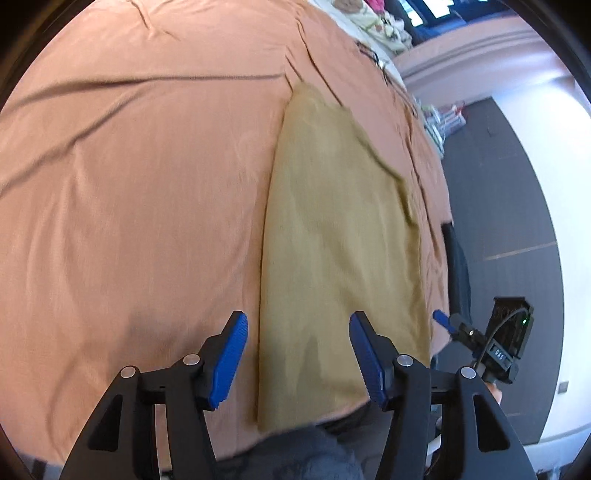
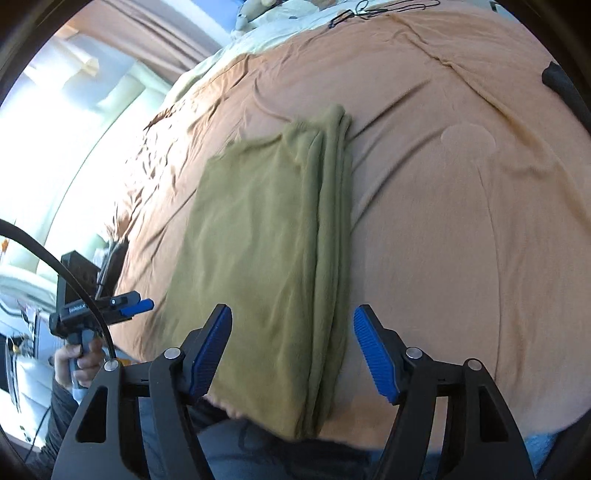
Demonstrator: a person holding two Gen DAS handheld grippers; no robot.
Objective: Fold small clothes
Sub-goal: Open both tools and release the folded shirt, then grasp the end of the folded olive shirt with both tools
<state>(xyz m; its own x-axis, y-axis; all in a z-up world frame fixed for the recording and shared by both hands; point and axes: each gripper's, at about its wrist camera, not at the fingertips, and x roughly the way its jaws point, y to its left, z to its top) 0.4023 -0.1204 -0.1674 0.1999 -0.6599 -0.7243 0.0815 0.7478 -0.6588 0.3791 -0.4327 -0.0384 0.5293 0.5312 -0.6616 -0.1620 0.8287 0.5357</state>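
Observation:
An olive-green garment (image 1: 332,229) lies folded into a long strip on the orange sheet (image 1: 129,184). In the right wrist view the same garment (image 2: 258,236) shows stacked fold edges along its right side. My left gripper (image 1: 299,354) hovers open above the garment's near left edge, with nothing pinched between its blue pads. My right gripper (image 2: 291,350) is open too, its jaws spread over the garment's near end without pressing it. The right gripper (image 1: 441,317) appears at the right edge of the left wrist view, and the left gripper (image 2: 144,305) shows at the left of the right wrist view.
The orange sheet (image 2: 461,221) covers a bed, wrinkled toward the far side. A black cable (image 2: 369,11) lies at the far edge. A hand (image 2: 79,360) holds the left gripper's handle. Dark floor (image 1: 517,184) lies beyond the bed's right edge, with clutter along the far wall.

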